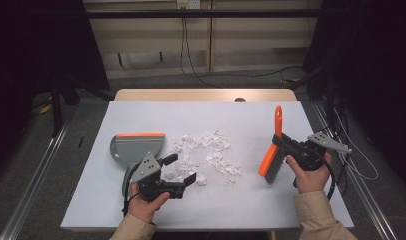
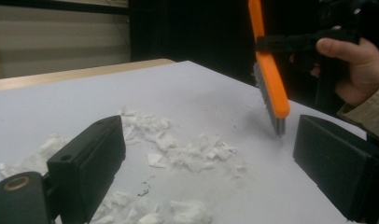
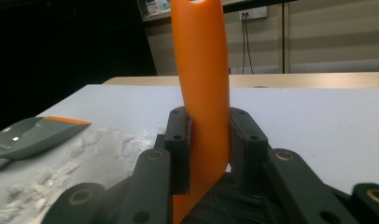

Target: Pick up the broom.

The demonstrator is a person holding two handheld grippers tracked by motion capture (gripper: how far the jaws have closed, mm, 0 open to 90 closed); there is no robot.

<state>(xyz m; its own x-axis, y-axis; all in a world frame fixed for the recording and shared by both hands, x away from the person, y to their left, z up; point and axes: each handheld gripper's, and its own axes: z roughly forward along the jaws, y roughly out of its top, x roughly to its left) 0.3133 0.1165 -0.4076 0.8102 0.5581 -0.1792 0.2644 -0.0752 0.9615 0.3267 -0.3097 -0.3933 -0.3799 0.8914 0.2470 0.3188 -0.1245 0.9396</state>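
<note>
Orange-handled brush (image 1: pixel 272 152) clamped upright in right gripper (image 3: pixel 208 154) jaws over desk (image 1: pixel 251 120), handle tip cut off in right gripper view, bristles half hidden; left gripper (image 1: pixel 182 169) jaws wide, empty, beside white paper scraps (image 1: pixel 206 152); grey dustpan (image 1: pixel 136 146) partly hidden behind it.

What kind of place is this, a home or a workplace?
Probably a lab or test room, not a home: the table stands between metal floor rails, loose cables run to a wall socket, and dark curtains close both sides.
</note>
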